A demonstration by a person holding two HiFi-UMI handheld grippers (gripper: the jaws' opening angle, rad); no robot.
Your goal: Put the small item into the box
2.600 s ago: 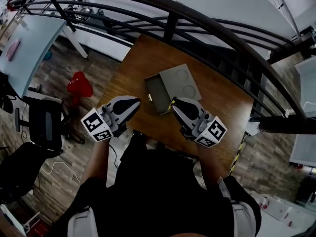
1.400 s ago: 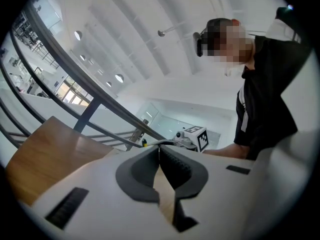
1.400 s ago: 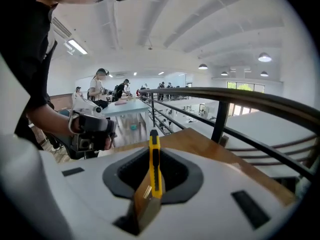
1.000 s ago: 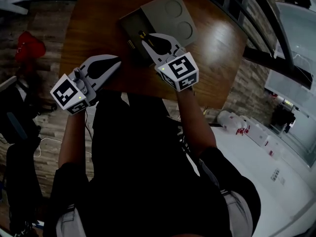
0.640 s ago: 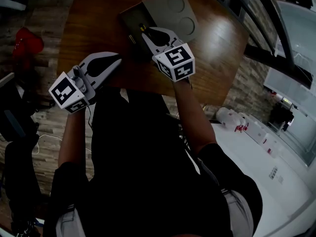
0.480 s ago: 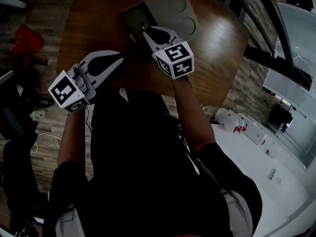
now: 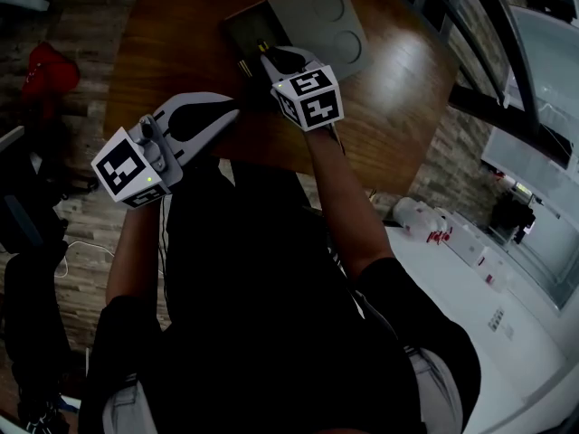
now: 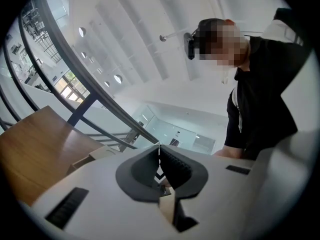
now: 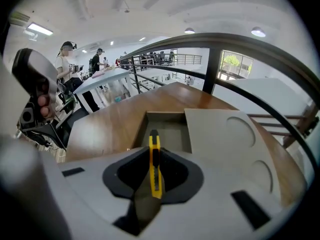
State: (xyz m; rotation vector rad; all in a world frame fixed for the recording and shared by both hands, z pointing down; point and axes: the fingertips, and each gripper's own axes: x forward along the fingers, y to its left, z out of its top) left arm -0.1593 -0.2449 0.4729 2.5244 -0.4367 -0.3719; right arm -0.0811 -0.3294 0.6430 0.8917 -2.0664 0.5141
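Note:
A yellow and black utility knife is clamped upright between the jaws of my right gripper, its tip over the near edge of the grey box. In the head view the right gripper hovers at the open compartment of the box, with the knife showing at its tip. The box's sliding lid has two round dimples. My left gripper is shut on nothing, held near the table's front edge and pointing toward the right gripper.
The box lies on a brown wooden table bounded by a dark curved railing. A small yellowish piece lies on the table beside the box. People stand at a distant table.
My right gripper has carried the knife forward over the box's open compartment. The left gripper has moved up and turned toward the right one. The head view has swung down toward the body.

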